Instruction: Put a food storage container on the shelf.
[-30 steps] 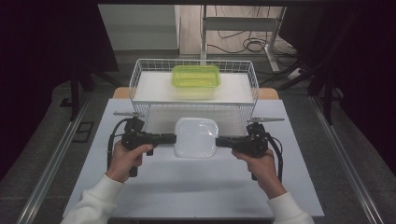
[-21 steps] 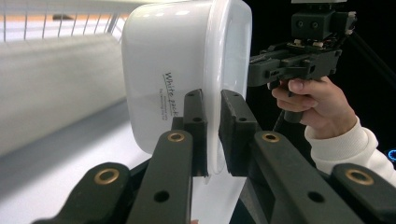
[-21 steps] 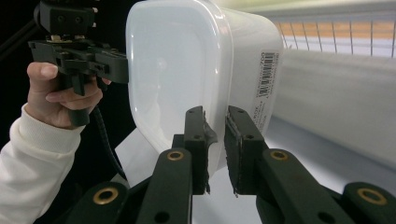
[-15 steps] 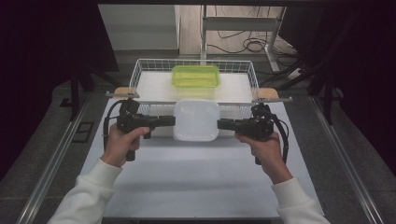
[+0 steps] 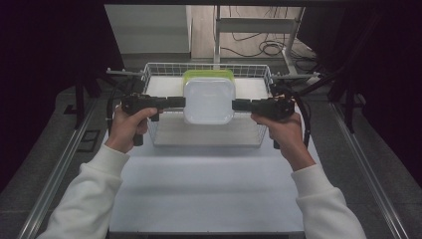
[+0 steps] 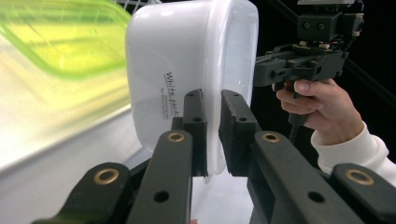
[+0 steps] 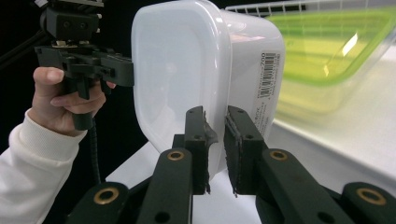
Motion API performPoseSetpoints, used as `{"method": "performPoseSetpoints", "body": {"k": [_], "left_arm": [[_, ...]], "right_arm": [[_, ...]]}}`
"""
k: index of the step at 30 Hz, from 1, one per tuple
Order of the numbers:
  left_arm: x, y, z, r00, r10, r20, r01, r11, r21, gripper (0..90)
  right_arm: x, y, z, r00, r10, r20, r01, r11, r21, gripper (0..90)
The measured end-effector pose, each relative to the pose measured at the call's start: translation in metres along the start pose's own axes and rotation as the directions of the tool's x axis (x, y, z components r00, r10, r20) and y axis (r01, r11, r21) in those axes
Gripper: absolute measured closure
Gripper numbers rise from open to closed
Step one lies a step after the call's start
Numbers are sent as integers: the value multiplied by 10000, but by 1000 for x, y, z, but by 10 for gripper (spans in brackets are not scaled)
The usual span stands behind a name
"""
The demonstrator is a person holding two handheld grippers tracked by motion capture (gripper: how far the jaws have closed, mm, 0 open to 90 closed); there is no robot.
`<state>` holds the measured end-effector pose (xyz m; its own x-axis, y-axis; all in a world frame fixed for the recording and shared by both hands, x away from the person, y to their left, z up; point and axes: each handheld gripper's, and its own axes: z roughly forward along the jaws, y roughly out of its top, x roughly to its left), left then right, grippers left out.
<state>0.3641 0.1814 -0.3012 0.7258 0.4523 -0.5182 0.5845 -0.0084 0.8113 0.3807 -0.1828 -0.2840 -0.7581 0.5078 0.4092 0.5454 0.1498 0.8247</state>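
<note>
Since a second ago, I have raised the white tub (image 5: 209, 100) off the table (image 5: 209, 194) to above the basket (image 5: 206, 132). Left gripper (image 5: 180, 102) and right gripper (image 5: 238, 104) each clamp its rim; lowering beside the green tub (image 5: 208, 74) comes next.

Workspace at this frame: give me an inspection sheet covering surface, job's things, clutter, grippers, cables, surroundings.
Surface: white table top, bare in front of the basket.
Job's things: white container, lidded, held in the air between both grippers over the wire basket; green-lidded container sits inside the basket behind it.
Clutter: nothing seen.
Grippers: left gripper clamps the white container's rim on one side; right gripper clamps the opposite rim.
Cables: black cable trails from the right gripper; loose cables on the floor beyond.
Surroundings: dark curtains, metal rail beside the table.
</note>
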Motion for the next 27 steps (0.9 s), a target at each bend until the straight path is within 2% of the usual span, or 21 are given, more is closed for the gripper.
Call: {"method": "performPoseSetpoints", "body": {"k": [7, 10, 21, 26, 27], "left_arm": [[9, 23, 1, 9999, 63, -119, -64, 10000, -66, 816], [15, 31, 2, 9999, 22, -105, -23, 10000, -94, 815], [45, 53, 9, 9979, -599, 247, 604, 9980, -193, 815], [56, 59, 14, 9961, -836, 265, 842, 9962, -215, 814], [59, 59, 15, 9936, -1091, 296, 1097, 9937, -210, 814]], "right_arm": [[-8, 22, 6, 9999, -30, 101, 30, 10000, -1, 793], [-14, 31, 10, 10000, 36, 10, -36, 10000, -91, 793], [-35, 55, 21, 9980, 530, -356, -537, 9984, -189, 797], [-46, 67, 28, 9967, 750, -320, -751, 9972, -18, 796], [-48, 68, 29, 9962, 808, -336, -809, 9967, 1, 797]]}}
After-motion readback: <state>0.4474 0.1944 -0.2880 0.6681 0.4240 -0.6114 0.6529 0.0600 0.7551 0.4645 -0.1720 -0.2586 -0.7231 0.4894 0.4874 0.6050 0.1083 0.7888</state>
